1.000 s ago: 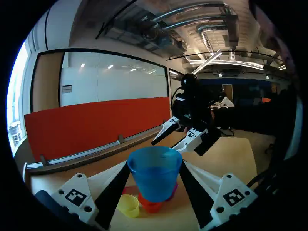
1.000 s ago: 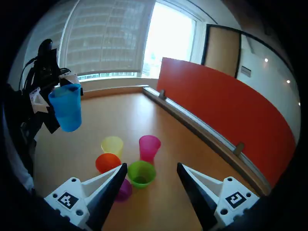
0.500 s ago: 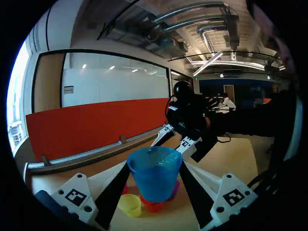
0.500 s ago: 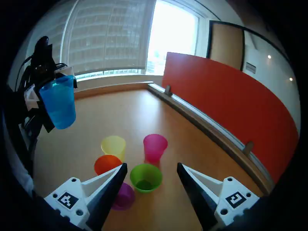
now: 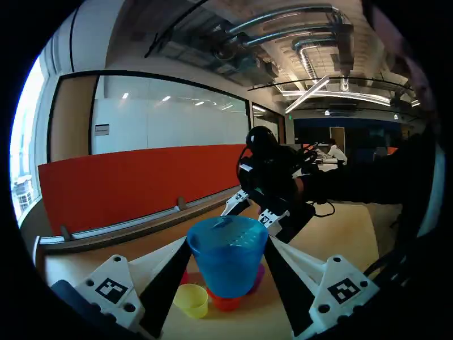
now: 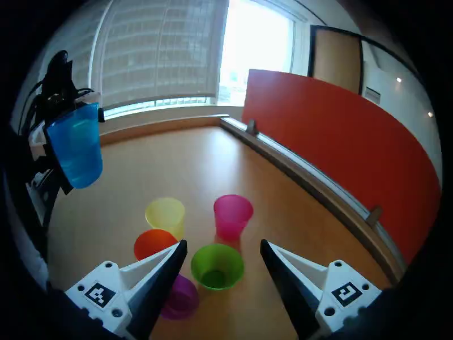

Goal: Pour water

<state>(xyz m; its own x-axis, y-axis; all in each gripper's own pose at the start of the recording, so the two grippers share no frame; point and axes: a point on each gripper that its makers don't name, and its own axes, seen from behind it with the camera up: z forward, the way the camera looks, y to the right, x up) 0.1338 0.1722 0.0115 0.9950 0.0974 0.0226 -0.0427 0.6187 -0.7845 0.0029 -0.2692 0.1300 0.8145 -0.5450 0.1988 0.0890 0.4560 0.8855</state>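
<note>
Item: blue cup (image 5: 227,263), translucent plastic, lower centre of the left gripper view, clamped at mid-wall by the left gripper (image 5: 226,245); seen upper left in the right gripper view, lifted off the table (image 6: 187,164). Handling, judged: light, thin-walled, gives under squeeze, smooth taper liable to slip; grip below the rim, mid-body; water level cannot be told. Right gripper (image 6: 222,245): jaws wide apart, empty, above the green cup (image 6: 217,273). Also standing on the table: yellow cup (image 6: 165,215), pink cup (image 6: 233,214), orange cup (image 6: 152,245), purple cup (image 6: 181,294). Changes over the last second: blue cup shifted left in the right gripper view; table cups lower in frame; right gripper moved left in the left gripper view.
</note>
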